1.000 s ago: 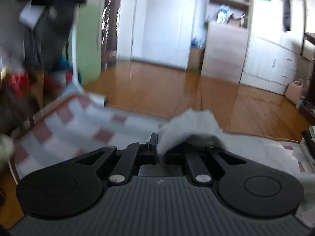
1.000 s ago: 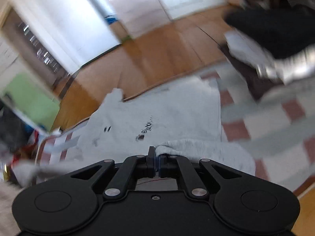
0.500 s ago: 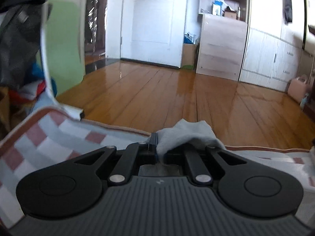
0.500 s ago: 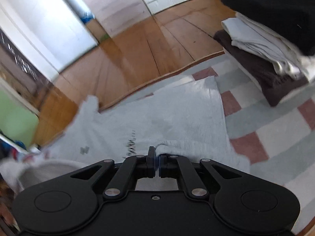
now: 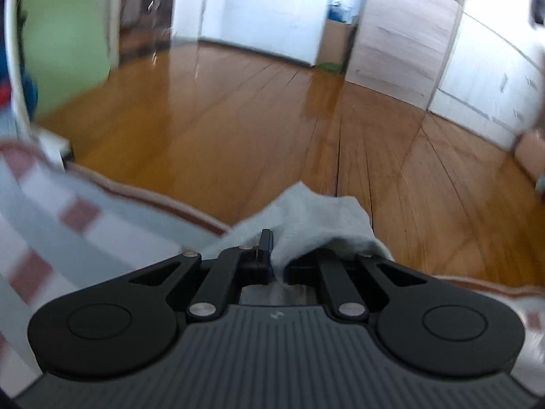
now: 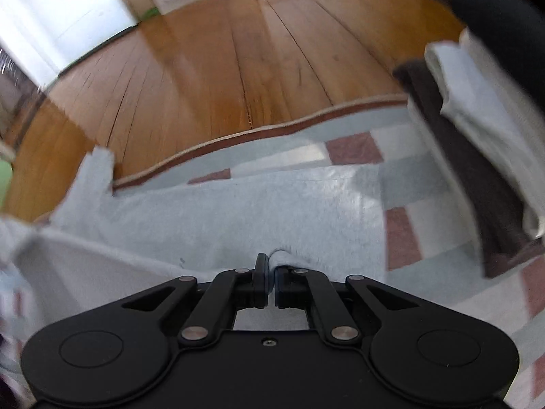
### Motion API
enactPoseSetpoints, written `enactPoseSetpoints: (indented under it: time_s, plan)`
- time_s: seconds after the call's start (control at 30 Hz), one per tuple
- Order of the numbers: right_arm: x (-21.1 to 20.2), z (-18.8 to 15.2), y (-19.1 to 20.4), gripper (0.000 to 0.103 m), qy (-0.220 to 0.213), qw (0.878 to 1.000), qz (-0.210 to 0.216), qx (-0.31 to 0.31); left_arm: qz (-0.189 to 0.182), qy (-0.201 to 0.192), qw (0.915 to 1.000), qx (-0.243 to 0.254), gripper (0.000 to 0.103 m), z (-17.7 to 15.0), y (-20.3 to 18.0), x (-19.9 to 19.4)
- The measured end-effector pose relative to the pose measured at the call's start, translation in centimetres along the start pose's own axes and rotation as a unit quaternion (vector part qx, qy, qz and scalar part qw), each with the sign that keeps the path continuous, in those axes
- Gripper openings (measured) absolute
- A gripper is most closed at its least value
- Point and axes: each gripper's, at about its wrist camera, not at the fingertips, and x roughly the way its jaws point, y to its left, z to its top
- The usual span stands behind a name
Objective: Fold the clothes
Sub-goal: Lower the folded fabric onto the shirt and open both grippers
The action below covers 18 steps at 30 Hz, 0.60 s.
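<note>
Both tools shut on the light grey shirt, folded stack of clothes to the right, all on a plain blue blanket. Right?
One thing is off: the blanket is not plain blue. The right wrist view shows a checked blanket with grey, white and dull red squares. The rest holds: the left tool and right tool are shut on the light grey shirt, and the folded stack of clothes lies to the right.

The light grey garment [image 6: 238, 218] lies spread flat across the checked bed cover, its far edge close to the cover's piped edge by the wooden floor. One sleeve [image 6: 95, 170] reaches past that edge, over the floor. Its near edge is lifted in a fold, and a bunched corner [image 5: 316, 218] rises above the edge too.
</note>
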Motion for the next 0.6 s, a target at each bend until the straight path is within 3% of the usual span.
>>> enactPoseSetpoints:
  time_s: [0.13, 0.33, 0.4, 0.47, 0.6]
  plan:
    - [2.5, -0.3, -0.4, 0.005, 0.0, 1.0, -0.01, 0.007, -0.007, -0.01, 0.9996, 0.025, 0.006, -1.7, 1.2, 1.3]
    - [4.2, 0.5, 0.1, 0.005, -0.003, 0.999, -0.018, -0.044, -0.03, -0.018, 0.9994, 0.003, 0.006, 1.7, 0.7, 2.5]
    - [4.2, 1.2, 0.7, 0.005, -0.005, 0.997, -0.019, -0.07, -0.012, -0.008, 0.9983, 0.056, 0.006, 2.8, -1.3, 4.5]
    - [4.9, 2.4, 1.6, 0.005, -0.002, 0.994, -0.042, -0.099, -0.002, 0.007, 0.997, 0.077, 0.006, 2.8, -2.2, 6.7]
    - [8.1, 5.0, 1.6, 0.005, 0.035, 0.993, -0.05, -0.103, 0.011, 0.034, 0.9984, 0.044, 0.006, 1.2, -0.9, 9.6]
